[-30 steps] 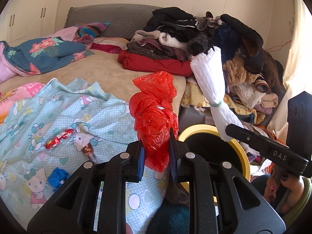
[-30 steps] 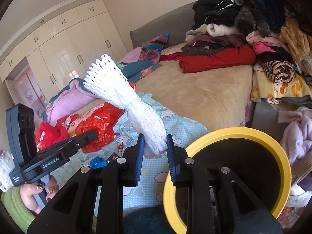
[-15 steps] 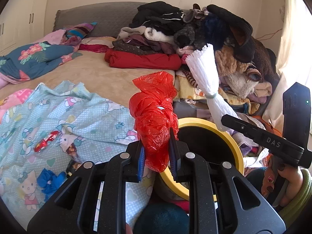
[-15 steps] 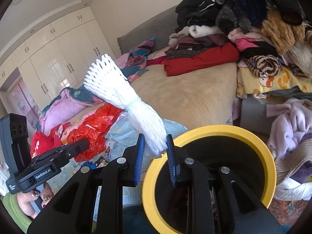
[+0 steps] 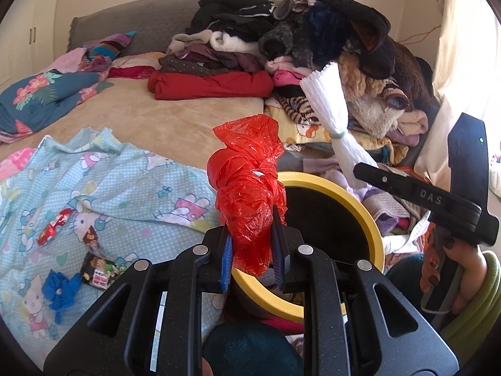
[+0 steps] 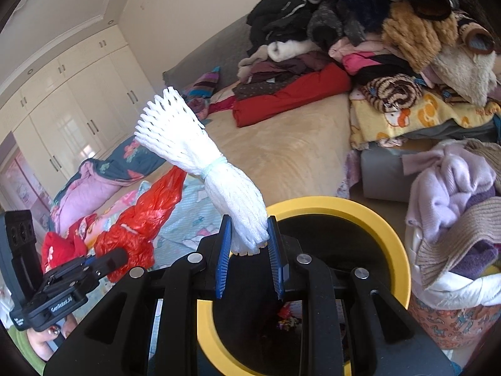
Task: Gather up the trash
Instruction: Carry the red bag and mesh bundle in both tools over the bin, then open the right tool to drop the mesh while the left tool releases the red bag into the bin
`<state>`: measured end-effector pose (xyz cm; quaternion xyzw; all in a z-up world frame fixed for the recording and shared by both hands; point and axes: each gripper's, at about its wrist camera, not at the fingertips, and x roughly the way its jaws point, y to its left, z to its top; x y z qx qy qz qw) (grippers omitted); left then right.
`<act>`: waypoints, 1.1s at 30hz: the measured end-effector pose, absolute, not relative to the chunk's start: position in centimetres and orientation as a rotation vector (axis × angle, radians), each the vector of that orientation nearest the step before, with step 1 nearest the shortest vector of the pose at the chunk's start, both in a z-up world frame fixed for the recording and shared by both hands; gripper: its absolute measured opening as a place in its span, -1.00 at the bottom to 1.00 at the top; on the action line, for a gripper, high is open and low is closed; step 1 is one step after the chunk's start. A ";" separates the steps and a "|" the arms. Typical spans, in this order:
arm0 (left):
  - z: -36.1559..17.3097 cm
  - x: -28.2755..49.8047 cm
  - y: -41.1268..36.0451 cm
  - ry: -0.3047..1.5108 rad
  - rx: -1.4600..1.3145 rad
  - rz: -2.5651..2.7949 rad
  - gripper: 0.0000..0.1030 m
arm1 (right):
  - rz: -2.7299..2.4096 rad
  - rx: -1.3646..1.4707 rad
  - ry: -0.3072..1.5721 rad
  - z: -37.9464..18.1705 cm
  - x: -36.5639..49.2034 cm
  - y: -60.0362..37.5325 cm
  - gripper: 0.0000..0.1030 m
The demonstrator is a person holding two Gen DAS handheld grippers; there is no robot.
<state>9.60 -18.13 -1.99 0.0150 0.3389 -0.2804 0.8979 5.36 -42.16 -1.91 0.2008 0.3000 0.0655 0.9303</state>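
Observation:
My left gripper [image 5: 251,250] is shut on a crumpled red plastic bag [image 5: 249,185] and holds it over the near rim of a black bin with a yellow rim [image 5: 374,228]. My right gripper [image 6: 249,247] is shut on a bundle of white foam netting [image 6: 200,156] and holds it above the same bin [image 6: 404,257], at its left rim. The foam netting [image 5: 332,106] and the right gripper's body also show in the left wrist view, to the right of the bag. The red bag [image 6: 141,219] shows at the left in the right wrist view.
On the light blue cartoon sheet [image 5: 125,188] lie a red candy wrapper [image 5: 54,225], a dark snack packet [image 5: 100,269] and a blue scrap [image 5: 59,288]. A high pile of clothes [image 5: 297,47] covers the far right of the bed. A basket of laundry [image 6: 454,219] stands right of the bin.
Both grippers have moved right with their loads, from over the bed sheet to above the yellow-rimmed bin. The bin now fills more of both views.

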 end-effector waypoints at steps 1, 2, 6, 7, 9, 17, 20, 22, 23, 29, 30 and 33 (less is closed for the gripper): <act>-2.2 9.5 -18.4 0.709 0.035 -0.587 -0.72 | 0.124 0.417 0.617 -2.1 5.3 -42.5 -0.57; -2.4 9.6 -18.6 0.714 0.038 -0.592 -0.72 | 0.119 0.420 0.620 -2.2 5.3 -42.7 -0.57; -3.3 9.4 -19.4 0.735 0.056 -0.606 -0.72 | 0.086 0.435 0.638 -3.0 5.3 -43.7 -0.57; -3.6 9.3 -19.8 0.743 0.061 -0.611 -0.72 | 0.078 0.440 0.643 -3.2 5.3 -43.9 -0.57; -3.9 9.3 -20.1 0.751 0.067 -0.617 -0.72 | 0.067 0.442 0.651 -3.5 5.3 -44.1 -0.57; -5.5 9.2 -22.0 0.794 0.101 -0.642 -0.72 | 0.030 0.462 0.710 -5.1 5.5 -44.9 -0.57; -6.3 9.4 -22.7 0.815 0.113 -0.650 -0.72 | 0.016 0.467 0.744 -5.9 5.8 -45.1 -0.57; -6.9 9.5 -23.0 0.833 0.121 -0.652 -0.72 | 0.004 0.476 0.765 -6.5 5.8 -45.3 -0.57; -7.2 9.6 -23.2 0.843 0.124 -0.651 -0.72 | -0.001 0.482 0.773 -6.7 5.8 -45.5 -0.57; -8.2 10.0 -23.8 0.862 0.142 -0.636 -0.67 | -0.032 0.528 0.819 -7.9 6.0 -46.3 -0.22; -8.2 10.1 -23.7 0.863 0.140 -0.631 -0.50 | -0.043 0.524 0.822 -8.0 5.9 -46.4 -0.02; -8.0 10.3 -23.1 0.849 0.110 -0.610 0.33 | -0.047 0.534 0.810 -7.9 5.8 -46.5 0.15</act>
